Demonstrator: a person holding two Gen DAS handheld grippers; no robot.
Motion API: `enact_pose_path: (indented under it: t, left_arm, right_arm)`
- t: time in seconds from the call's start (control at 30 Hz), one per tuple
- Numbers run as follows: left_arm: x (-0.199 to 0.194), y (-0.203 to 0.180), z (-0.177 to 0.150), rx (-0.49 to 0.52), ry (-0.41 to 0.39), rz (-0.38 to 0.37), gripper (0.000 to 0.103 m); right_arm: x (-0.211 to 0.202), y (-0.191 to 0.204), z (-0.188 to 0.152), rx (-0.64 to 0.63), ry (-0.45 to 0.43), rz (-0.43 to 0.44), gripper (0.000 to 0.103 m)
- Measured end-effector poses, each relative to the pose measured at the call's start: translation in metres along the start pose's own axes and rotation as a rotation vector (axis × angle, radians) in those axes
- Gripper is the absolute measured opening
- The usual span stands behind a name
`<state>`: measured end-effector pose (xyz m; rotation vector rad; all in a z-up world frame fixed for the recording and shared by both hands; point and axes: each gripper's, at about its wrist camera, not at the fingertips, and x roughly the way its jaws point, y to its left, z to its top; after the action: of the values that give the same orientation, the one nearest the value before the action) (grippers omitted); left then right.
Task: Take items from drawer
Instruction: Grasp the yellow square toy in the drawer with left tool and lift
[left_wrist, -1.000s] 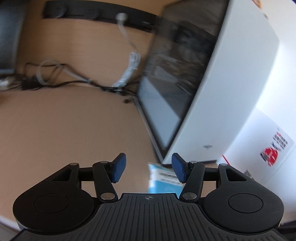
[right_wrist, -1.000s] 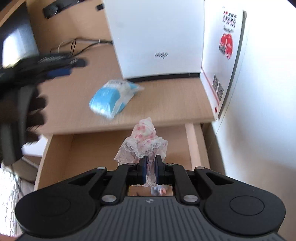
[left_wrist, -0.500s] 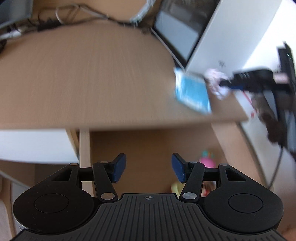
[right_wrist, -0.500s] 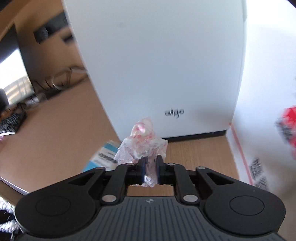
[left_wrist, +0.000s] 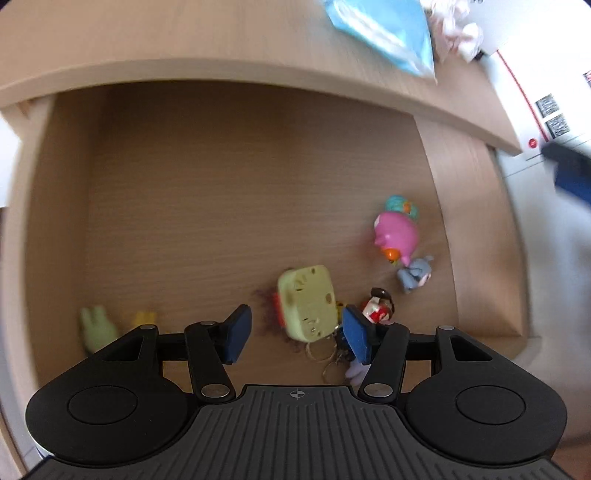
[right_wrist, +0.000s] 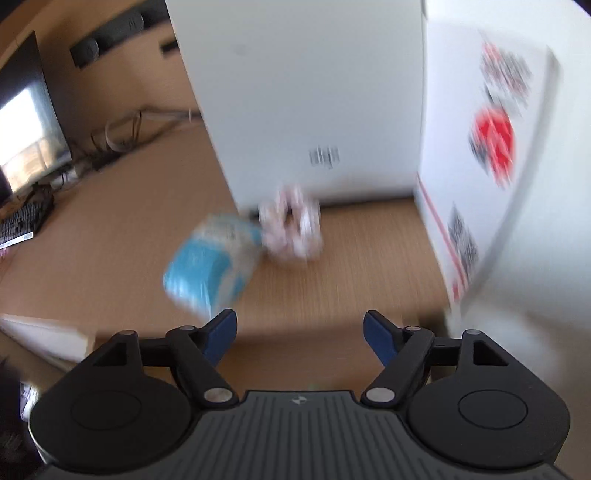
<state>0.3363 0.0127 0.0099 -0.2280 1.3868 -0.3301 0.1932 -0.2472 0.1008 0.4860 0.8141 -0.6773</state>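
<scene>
Bright daylight; heavy motion blur both views; fisheye-warped edges

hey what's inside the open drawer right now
Small toys lie in the drawer: a yellow-green block toy, pink toy, grey figure, red figure, green rabbit. The left gripper covers the key rings and the drawer's near edge.

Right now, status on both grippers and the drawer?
Left gripper open above the yellow toy in the drawer. Right gripper just opened, empty; pink-white bundle on desk beside blue pack. Nothing blocking.
</scene>
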Motion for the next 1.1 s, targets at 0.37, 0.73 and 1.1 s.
enact_pose_path:
  t: [0.37,0.73,1.1]
  left_arm:
    - [0.042,-0.027,0.006,0.096,0.052,0.108,0.049]
    - [-0.085,0.034,0.003,0.059,-0.117,-0.030,0.048]
    - [-0.173,0.070,0.007,-0.074,-0.363,-0.021,0.048]
  right_arm:
    - [-0.014,-0.023,-0.061,0.020,0.113,-0.107,0.076]
    - [0.021,0.009,-0.065,0.014,0.225,0.061,0.078]
    - [0.112,0.128,-0.072,-0.141,0.514,0.383,0.075]
